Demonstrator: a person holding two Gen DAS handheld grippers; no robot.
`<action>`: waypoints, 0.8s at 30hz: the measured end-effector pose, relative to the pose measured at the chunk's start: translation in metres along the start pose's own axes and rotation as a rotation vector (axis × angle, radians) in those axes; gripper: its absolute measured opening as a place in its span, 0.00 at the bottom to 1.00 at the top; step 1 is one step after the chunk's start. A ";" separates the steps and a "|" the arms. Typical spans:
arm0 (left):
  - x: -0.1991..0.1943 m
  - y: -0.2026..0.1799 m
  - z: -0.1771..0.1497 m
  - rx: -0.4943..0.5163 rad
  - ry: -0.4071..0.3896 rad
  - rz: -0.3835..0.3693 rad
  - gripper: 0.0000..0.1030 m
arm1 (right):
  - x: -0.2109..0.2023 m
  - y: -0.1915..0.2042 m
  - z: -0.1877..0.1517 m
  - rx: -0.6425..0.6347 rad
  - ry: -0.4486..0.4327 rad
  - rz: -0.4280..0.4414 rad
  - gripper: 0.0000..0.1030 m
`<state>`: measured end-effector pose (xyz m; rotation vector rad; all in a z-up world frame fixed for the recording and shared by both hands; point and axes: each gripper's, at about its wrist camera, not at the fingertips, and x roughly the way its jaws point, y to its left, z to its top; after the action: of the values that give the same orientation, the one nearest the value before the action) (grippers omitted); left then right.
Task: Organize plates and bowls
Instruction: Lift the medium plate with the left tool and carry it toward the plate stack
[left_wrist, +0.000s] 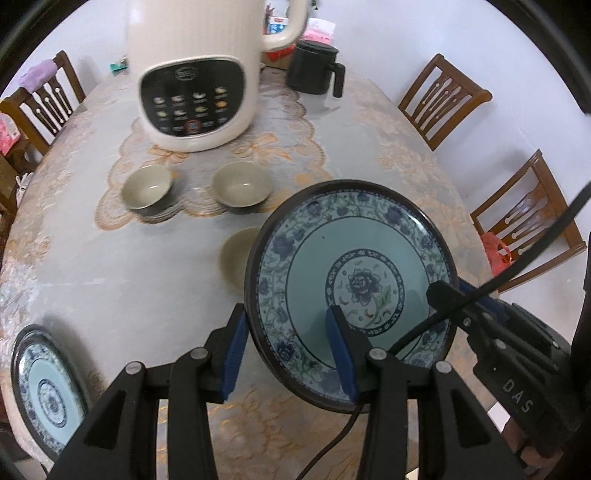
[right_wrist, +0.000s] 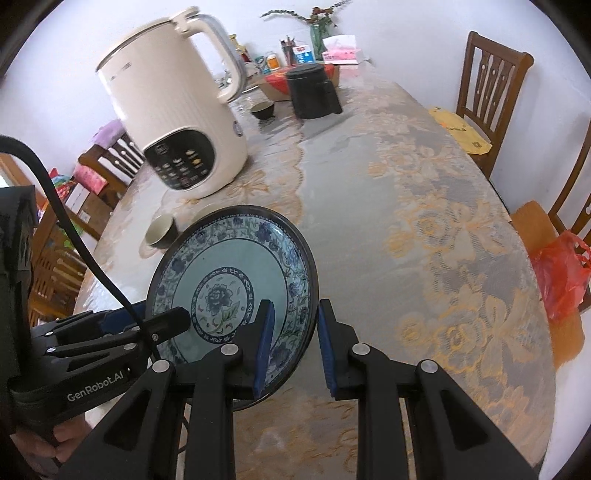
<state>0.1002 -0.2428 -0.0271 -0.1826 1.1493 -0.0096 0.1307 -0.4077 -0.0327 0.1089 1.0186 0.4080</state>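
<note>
On the far left of the left wrist view, a second blue-patterned plate (left_wrist: 46, 391) is lying flat near the edge of the lace-covered table (left_wrist: 110, 280). Moving right, two grey-green bowls (left_wrist: 147, 190) (left_wrist: 242, 186) are sitting side by side in front of a tall cream appliance (left_wrist: 192, 74), and a third bowl (left_wrist: 236, 256) is peeking out from behind the lifted plate.

At centre, a blue floral plate (left_wrist: 351, 291) is being held clear of the table, tilted, by both grippers at once. The left gripper (left_wrist: 288, 354) is pinching the plate's left rim, one blue pad under the edge and one on the upper face. Further right, the right gripper (right_wrist: 293, 347) is clamping the opposite rim in the same way, its jaws narrowly set around the edge.

Beyond them to the right, wooden chairs (left_wrist: 443, 99) are standing along the wall.

The step in hand appears to be carrying this plate toward the other one, probably to stack them. The next move calls for both hands travelling left together, keeping the plate level, then lowering it squarely onto the resting plate before either grip is loosened.
</note>
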 end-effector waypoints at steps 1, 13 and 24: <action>-0.003 0.003 -0.002 -0.002 -0.001 0.004 0.44 | -0.001 0.004 -0.002 -0.003 0.000 0.003 0.25; -0.038 0.058 -0.031 -0.063 -0.017 0.049 0.44 | -0.001 0.061 -0.019 -0.048 0.012 0.061 0.25; -0.065 0.112 -0.055 -0.138 -0.040 0.081 0.44 | 0.003 0.120 -0.035 -0.119 0.038 0.097 0.25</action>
<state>0.0141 -0.1341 -0.0070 -0.2575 1.1176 0.1448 0.0686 -0.2995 -0.0201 0.0440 1.0266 0.5598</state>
